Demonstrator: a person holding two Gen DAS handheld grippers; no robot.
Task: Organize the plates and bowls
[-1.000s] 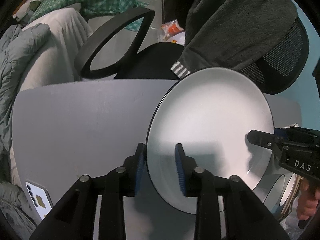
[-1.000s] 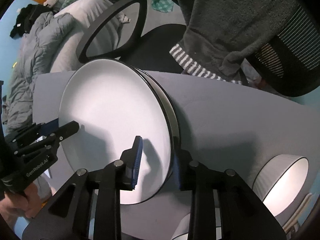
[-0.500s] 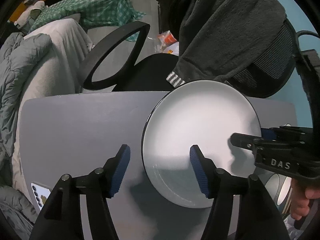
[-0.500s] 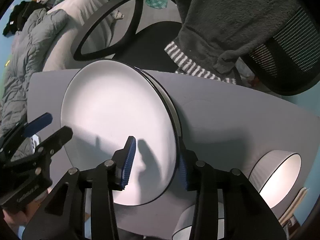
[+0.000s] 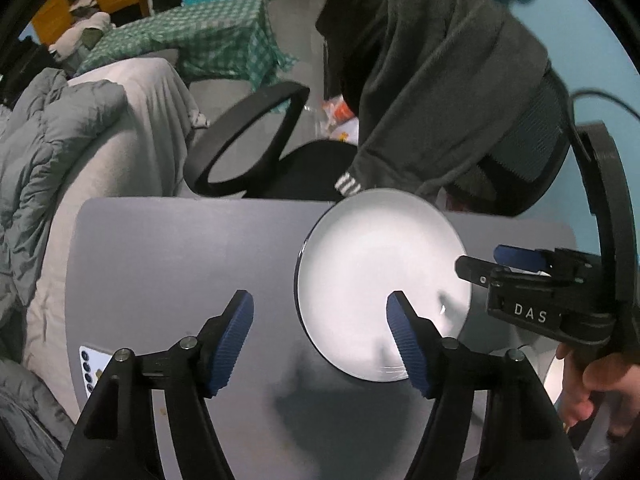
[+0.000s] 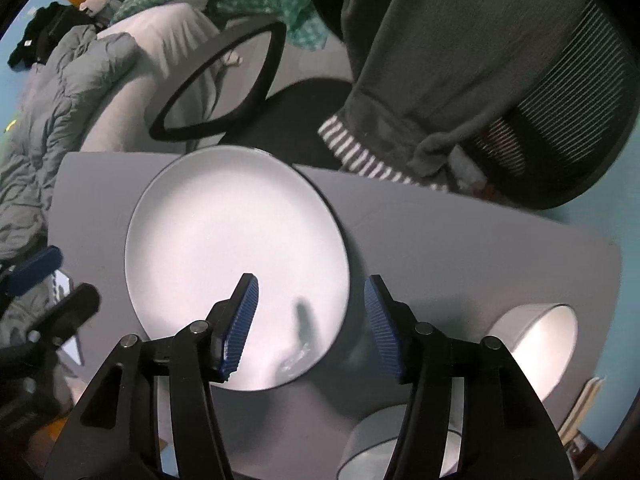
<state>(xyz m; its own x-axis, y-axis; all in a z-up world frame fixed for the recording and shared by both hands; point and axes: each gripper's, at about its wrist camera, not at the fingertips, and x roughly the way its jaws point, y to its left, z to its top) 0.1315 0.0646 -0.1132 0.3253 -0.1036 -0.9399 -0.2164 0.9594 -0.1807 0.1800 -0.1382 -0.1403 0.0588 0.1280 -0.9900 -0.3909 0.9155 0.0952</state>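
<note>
My right view cuts the nearer bowl (image 6: 384, 440) at the bottom edge, my own fingers (image 6: 384, 328) covering part; the phone (image 5: 90, 364) hides behind my left finger; I can't tell whether another plate lies beneath the blurred plate (image 6: 224, 240).

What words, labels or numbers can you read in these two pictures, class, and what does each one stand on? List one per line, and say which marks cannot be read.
"DAS": white letters on the black body of the right hand-held gripper, seen in the left wrist view.
White card at the grey table's near left edge: a column of dark round marks and a small brown figure, no legible text.
Right wrist view: no readable text.
</note>
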